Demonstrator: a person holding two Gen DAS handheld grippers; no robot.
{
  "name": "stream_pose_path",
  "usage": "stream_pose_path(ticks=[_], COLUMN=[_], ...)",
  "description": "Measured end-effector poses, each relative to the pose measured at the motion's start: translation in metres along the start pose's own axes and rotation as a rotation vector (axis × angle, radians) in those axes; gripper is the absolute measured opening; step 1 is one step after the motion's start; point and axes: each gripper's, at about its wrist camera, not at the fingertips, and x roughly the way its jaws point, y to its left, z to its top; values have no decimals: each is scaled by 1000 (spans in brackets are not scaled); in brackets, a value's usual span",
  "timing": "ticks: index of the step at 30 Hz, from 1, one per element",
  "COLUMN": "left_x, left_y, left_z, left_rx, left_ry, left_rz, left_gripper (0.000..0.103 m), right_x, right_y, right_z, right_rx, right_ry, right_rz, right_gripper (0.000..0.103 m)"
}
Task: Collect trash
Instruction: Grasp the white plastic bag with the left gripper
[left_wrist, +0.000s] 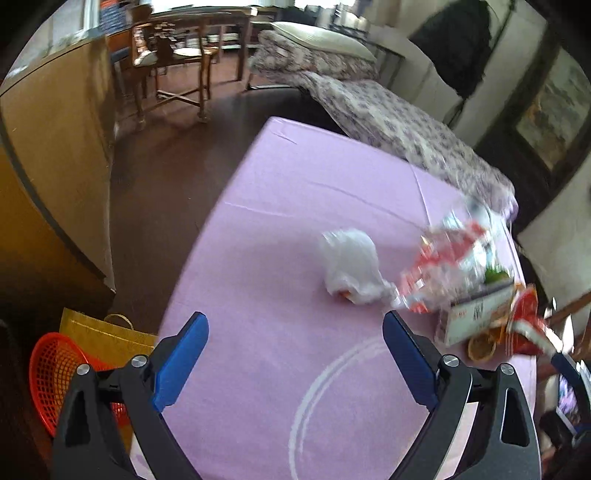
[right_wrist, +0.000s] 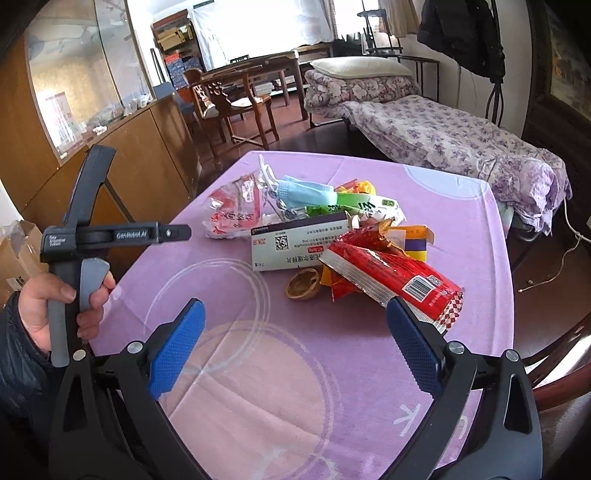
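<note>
A pile of trash lies on the purple tablecloth (right_wrist: 443, 206): a red foil wrapper (right_wrist: 395, 271), a white medicine box (right_wrist: 299, 242), a blue face mask (right_wrist: 306, 192), a red-and-clear plastic bag (right_wrist: 236, 208), green packets and a walnut shell (right_wrist: 303, 283). In the left wrist view a crumpled white plastic bag (left_wrist: 352, 267) lies apart from the blurred pile (left_wrist: 461, 266). My left gripper (left_wrist: 295, 356) is open and empty above the cloth, short of the white bag. My right gripper (right_wrist: 295, 345) is open and empty, just short of the red wrapper.
A red mesh basket (left_wrist: 55, 373) and a yellow paper bag (left_wrist: 103, 338) stand on the floor left of the table. A floral bed (right_wrist: 461, 144) lies beyond the table, wooden chairs (right_wrist: 236, 99) and a cabinet (right_wrist: 140, 147) to the left.
</note>
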Motion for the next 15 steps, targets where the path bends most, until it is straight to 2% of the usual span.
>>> stream_pose_path(ticks=[3, 7, 12, 15], left_x=[4, 12, 37, 50], left_y=[4, 0, -10, -16], left_z=[14, 32, 48, 50], left_rx=[-33, -79, -128, -128], left_ry=[-2, 9, 71, 95], left_rz=[13, -22, -77, -75], left_gripper=[93, 93, 93, 93], right_x=[-1, 0, 1, 2], right_y=[2, 5, 5, 4], right_z=[0, 0, 0, 0], right_rx=[-1, -10, -2, -1], right_ry=[-8, -3, -2, 3], right_rz=[8, 7, 10, 11], right_gripper=[96, 96, 96, 96])
